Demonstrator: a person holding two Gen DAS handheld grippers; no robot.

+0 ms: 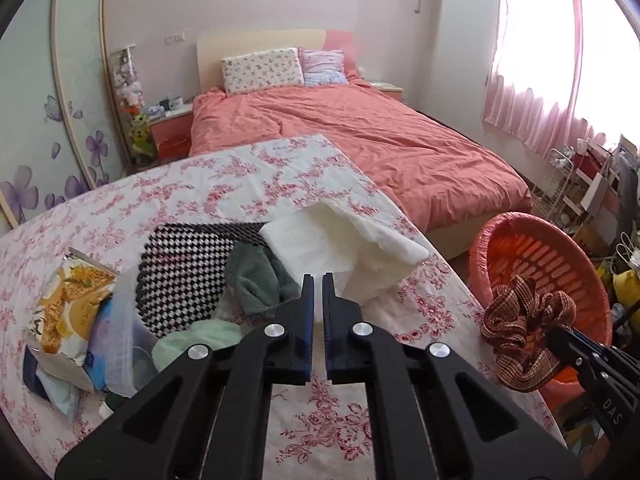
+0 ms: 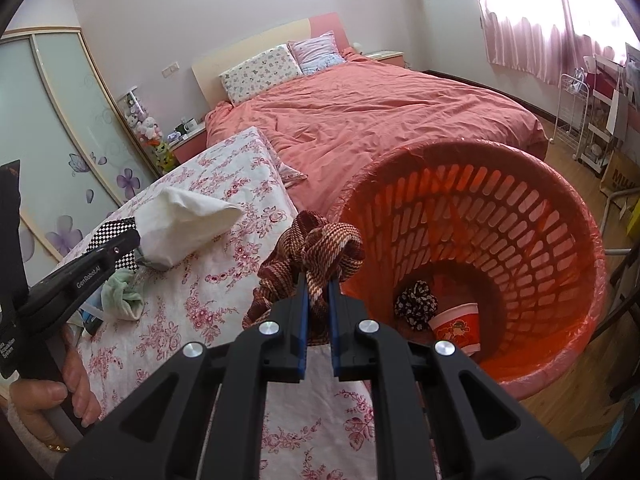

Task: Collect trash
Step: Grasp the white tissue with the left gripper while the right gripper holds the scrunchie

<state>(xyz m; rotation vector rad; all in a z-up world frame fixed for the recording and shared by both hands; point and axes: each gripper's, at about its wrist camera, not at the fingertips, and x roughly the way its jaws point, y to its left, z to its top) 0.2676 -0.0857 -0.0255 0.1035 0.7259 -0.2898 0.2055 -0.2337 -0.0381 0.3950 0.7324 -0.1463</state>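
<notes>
The right tongs (image 2: 319,280) pinch a crumpled brown woven cloth (image 2: 316,240) and hold it just beside the rim of the orange basket (image 2: 560,248), probably so that it falls inside once let go. The basket stands on the floor against the edge of the surface (image 1: 200,184), lined with a thin red bag; at its bottom lie a dark patterned ball of fabric (image 2: 416,304) and a red paper cup (image 2: 456,326). Away from the basket, on the floral-covered surface, the left tongs (image 1: 319,280) are pressed together on the near edge of a white crumpled tissue (image 1: 340,240), seemingly to lift it next. Further from the basket, a yellow snack bag (image 1: 68,304) and green cloths (image 1: 260,276) wait among other clutter.
</notes>
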